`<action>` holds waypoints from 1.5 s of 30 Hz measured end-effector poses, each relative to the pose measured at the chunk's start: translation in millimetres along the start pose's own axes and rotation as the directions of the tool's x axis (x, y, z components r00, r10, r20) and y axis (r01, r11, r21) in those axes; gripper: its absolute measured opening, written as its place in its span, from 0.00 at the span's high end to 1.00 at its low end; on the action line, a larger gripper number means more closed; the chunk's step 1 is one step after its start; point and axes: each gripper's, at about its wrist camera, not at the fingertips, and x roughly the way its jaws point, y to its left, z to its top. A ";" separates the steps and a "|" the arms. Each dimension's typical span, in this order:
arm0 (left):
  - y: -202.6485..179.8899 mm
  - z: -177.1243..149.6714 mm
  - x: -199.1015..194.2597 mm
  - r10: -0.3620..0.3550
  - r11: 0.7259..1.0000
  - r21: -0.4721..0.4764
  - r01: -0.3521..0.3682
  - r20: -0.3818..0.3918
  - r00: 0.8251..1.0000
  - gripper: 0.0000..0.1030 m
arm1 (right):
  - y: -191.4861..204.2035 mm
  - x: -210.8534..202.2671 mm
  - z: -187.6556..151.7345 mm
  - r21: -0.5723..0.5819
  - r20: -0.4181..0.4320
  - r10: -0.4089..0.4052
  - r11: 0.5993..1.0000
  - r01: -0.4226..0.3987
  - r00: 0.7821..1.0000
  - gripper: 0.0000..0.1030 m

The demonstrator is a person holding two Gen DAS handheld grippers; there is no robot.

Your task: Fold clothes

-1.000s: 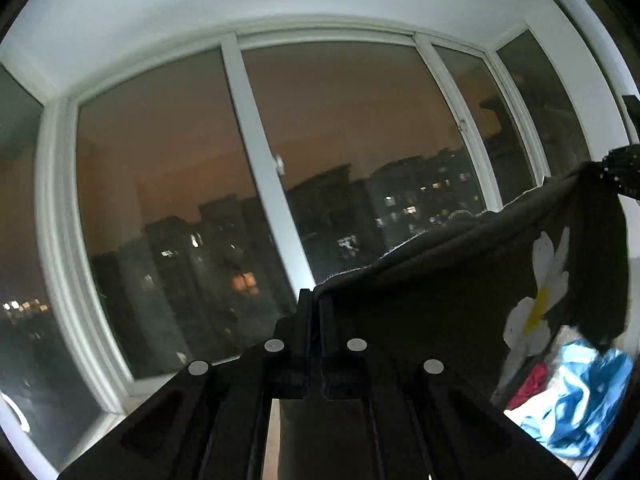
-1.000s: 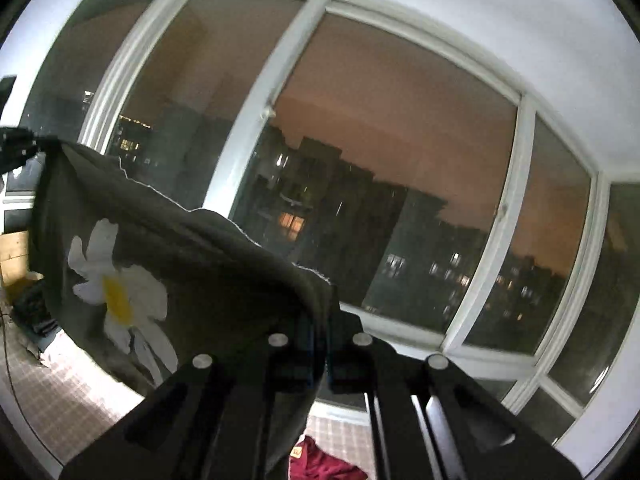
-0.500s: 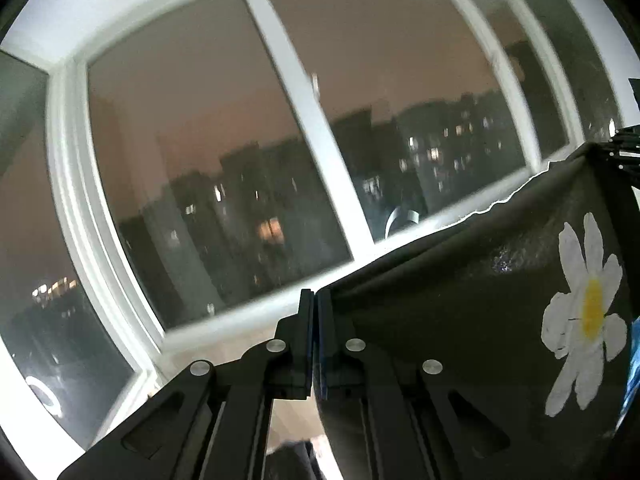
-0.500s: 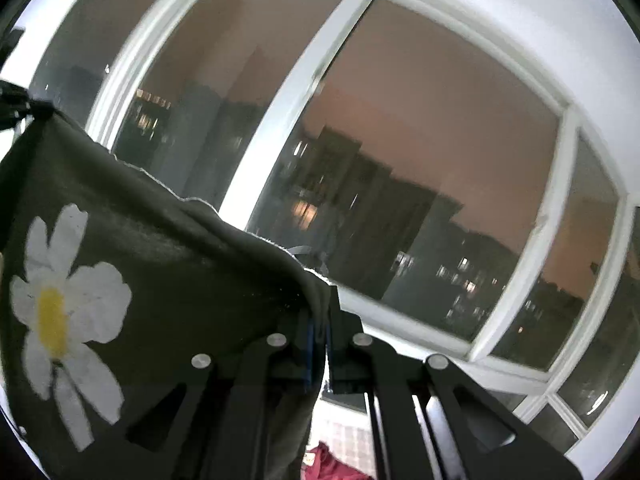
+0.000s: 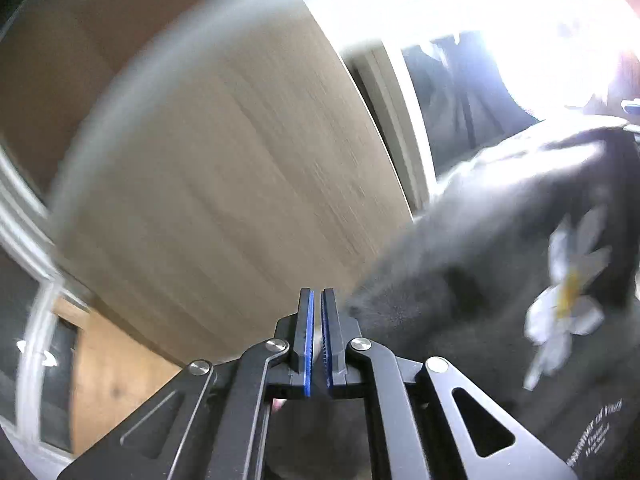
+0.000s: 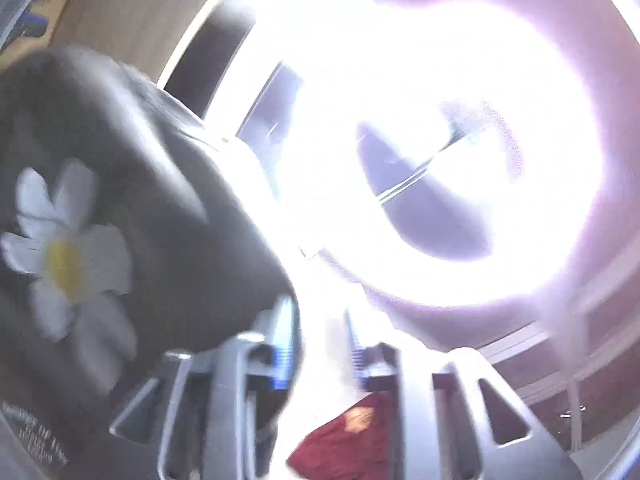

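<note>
a: where's the garment?

b: the dark grey garment [image 5: 460, 280] fills the right side of the left wrist view. it bears a white daisy print [image 5: 564, 300] with a yellow centre and small pale lettering [image 5: 596, 428] lower down. the same cloth fills the left side of the right wrist view [image 6: 160, 220], daisy [image 6: 66, 256] facing the camera.

a: is the left tool [image 5: 316, 336] grasping it?

b: its blue-lined fingers [image 5: 306, 340] stand nearly together with a thin slit between them. the cloth's edge lies just right of the tips, and no fabric is visible in the slit. cannot tell whether it is pinching anything.

a: and the right tool [image 6: 320, 344]?

b: its fingers look parted, with a bright gap between them. the cloth lies against the left finger [image 6: 284, 344], but the frame is blurred and washed out by glare, so whether it has a hold cannot be told.

a: anything else?

b: a blurred tan wood-grain panel [image 5: 220, 160] fills the left and middle of the left wrist view, and a white window frame [image 5: 408, 128] stands right of it. in the right wrist view a red cloth [image 6: 344, 440] shows low between the tool's arms, under a big white glare [image 6: 400, 100].
</note>
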 end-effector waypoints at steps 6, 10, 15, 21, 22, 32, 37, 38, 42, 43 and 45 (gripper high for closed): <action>6.7 -49.2 -4.1 -0.102 0.994 -0.047 0.100 -0.047 0.994 0.94 | -3.8 20.5 -50.6 0.085 -0.088 0.129 0.989 -0.122 0.988 0.42; 23.7 -94.3 -32.4 -0.183 0.980 -0.091 0.179 -0.043 0.982 0.92 | -8.0 -8.0 -121.7 0.246 -0.104 0.210 0.953 -0.180 0.972 0.40; 24.3 -176.1 -58.0 -0.247 0.968 -0.073 0.241 -0.100 0.964 0.84 | -8.3 -66.6 -212.8 0.424 -0.087 0.306 0.873 -0.243 0.948 0.40; 13.4 -281.3 -82.0 -0.377 0.920 -0.186 0.344 -0.186 0.907 0.83 | 0.7 -136.0 -316.8 0.600 -0.056 0.401 0.745 -0.290 0.914 0.40; 5.1 -297.0 -85.2 -0.407 0.907 -0.199 0.370 -0.197 0.892 0.83 | 7.5 -144.3 -331.1 0.616 -0.062 0.410 0.734 -0.288 0.910 0.40; -107.4 -378.1 -104.6 -0.606 0.794 -0.251 0.554 -0.248 0.756 0.80 | 93.4 -144.6 -401.4 0.640 -0.153 0.518 0.701 -0.315 0.841 0.40; -146.3 -386.5 -108.6 -0.614 0.789 -0.227 0.571 -0.261 0.744 0.64 | 104.7 -146.3 -412.8 0.631 -0.144 0.565 0.685 -0.365 0.812 0.40; -152.0 -387.6 -107.5 -0.609 0.793 -0.220 0.569 -0.272 0.745 0.64 | 106.0 -147.2 -414.9 0.625 -0.140 0.568 0.686 -0.373 0.811 0.40; -156.4 -386.1 -98.5 -0.580 0.812 -0.258 0.524 -0.255 0.774 0.67 | 114.4 -147.1 -421.9 0.597 -0.124 0.582 0.690 -0.408 0.804 0.40; -154.8 -384.9 -95.8 -0.574 0.814 -0.276 0.511 -0.245 0.782 0.71 | 117.2 -146.6 -422.8 0.588 -0.125 0.583 0.695 -0.414 0.803 0.40; -149.7 -381.7 -93.1 -0.569 0.812 -0.299 0.501 -0.213 0.794 0.94 | 122.7 -145.8 -424.0 0.567 -0.126 0.585 0.705 -0.426 0.801 0.40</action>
